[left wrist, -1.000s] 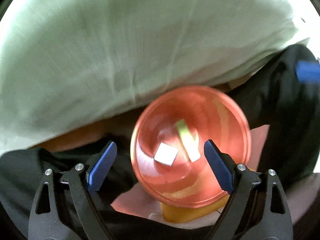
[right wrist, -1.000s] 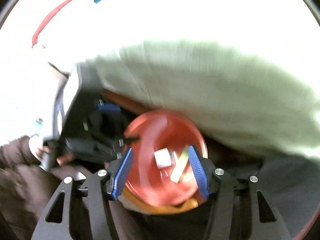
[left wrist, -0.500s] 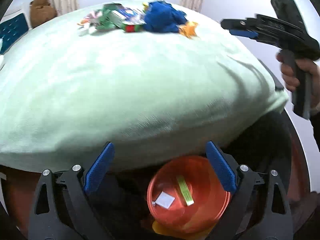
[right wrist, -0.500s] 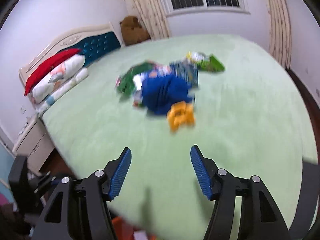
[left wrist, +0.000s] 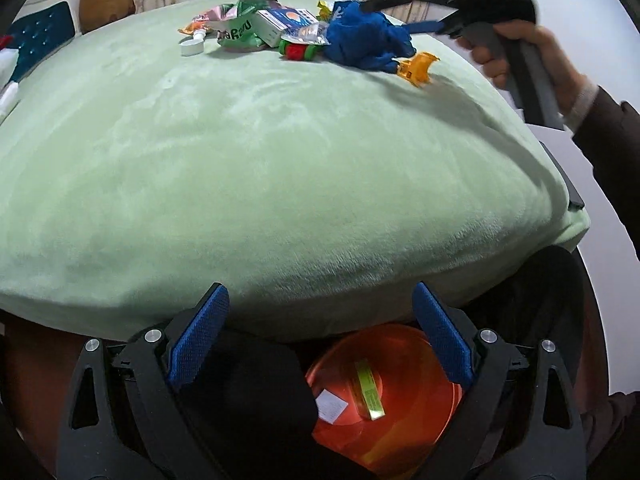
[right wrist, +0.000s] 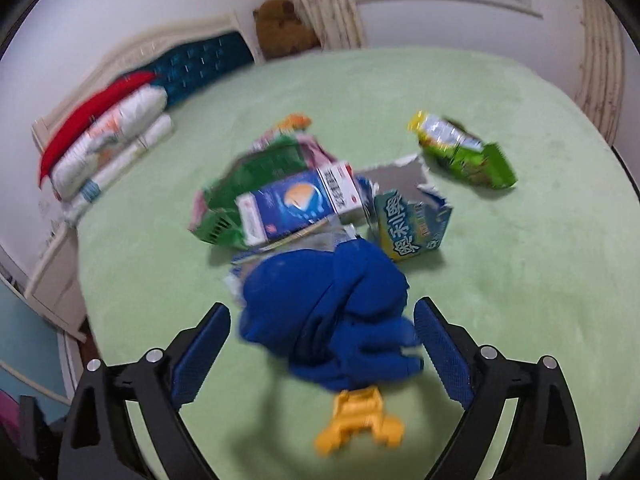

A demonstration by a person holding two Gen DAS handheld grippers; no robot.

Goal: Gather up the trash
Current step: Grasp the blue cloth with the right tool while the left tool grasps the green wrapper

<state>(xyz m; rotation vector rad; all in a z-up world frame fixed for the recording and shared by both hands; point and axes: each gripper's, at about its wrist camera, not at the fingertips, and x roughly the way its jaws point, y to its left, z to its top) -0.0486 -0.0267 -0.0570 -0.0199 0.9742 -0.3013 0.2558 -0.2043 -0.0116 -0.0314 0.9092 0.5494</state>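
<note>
A pile of trash lies on the green bed (left wrist: 248,168): a blue-and-white box (right wrist: 296,204), a green bag (right wrist: 256,176), a torn teal carton (right wrist: 412,228), a green snack bag (right wrist: 464,152), a blue cloth (right wrist: 328,312) and an orange plastic piece (right wrist: 360,420). My right gripper (right wrist: 322,320) hovers over the blue cloth, its jaws opening and its pads clear of the cloth. The left gripper (left wrist: 320,320) stands open and empty at the bed's near edge, above a red bin (left wrist: 412,432). The bin holds a white scrap (left wrist: 330,404) and a yellow-green wrapper (left wrist: 370,392).
A headboard (right wrist: 200,60), stacked pillows (right wrist: 112,140) and a brown plush toy (right wrist: 280,28) sit at the bed's far side. A white cap (left wrist: 192,46) lies left of the pile. A person's hand (left wrist: 520,52) holds the right gripper (left wrist: 396,14). Dark cloth (left wrist: 248,392) lies beside the bin.
Both grippers have lifted away from the red bin. The right one has swung out over the bed to the trash pile and its jaws have spread wider. The left one now faces the bed.
</note>
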